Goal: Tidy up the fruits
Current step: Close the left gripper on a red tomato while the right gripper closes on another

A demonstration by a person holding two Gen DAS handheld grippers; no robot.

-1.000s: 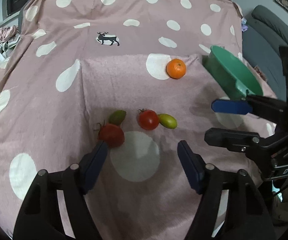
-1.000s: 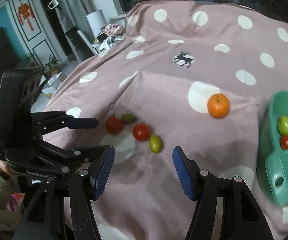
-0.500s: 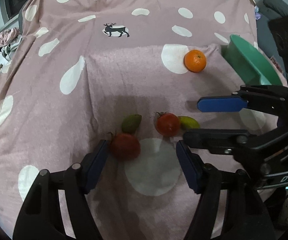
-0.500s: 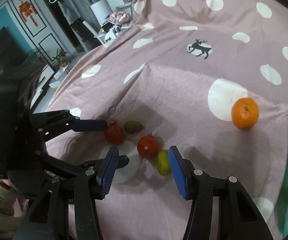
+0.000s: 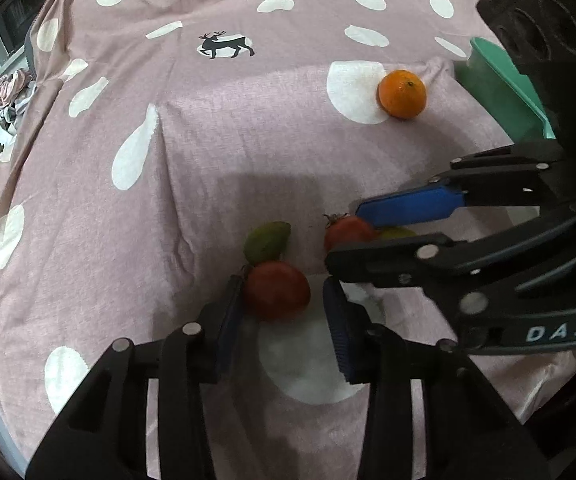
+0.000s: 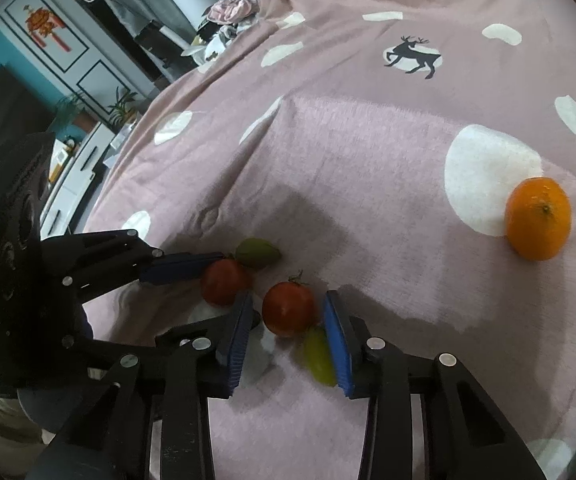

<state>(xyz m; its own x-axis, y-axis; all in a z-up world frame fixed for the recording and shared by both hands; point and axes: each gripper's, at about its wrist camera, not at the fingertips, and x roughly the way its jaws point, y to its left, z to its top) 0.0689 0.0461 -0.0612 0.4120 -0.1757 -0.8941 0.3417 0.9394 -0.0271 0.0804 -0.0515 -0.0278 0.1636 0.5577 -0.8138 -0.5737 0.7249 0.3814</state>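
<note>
My left gripper is open around a dark red tomato, its left pad touching it. A green fruit lies just behind that tomato. My right gripper is open around a second red tomato, with a yellow-green fruit against its right pad. The same tomato shows in the left wrist view, partly hidden by the right gripper's fingers. An orange lies farther back. The green bowl stands at the right, its inside hidden.
Everything lies on a pink spotted blanket with folds and a deer print. Each gripper's black body crowds the other's view. Room furniture and clutter stand beyond the blanket's far left edge.
Both grippers have moved forward and down onto the fruit. The left jaws now straddle the dark tomato and the right jaws straddle the other tomato, both narrower than before.
</note>
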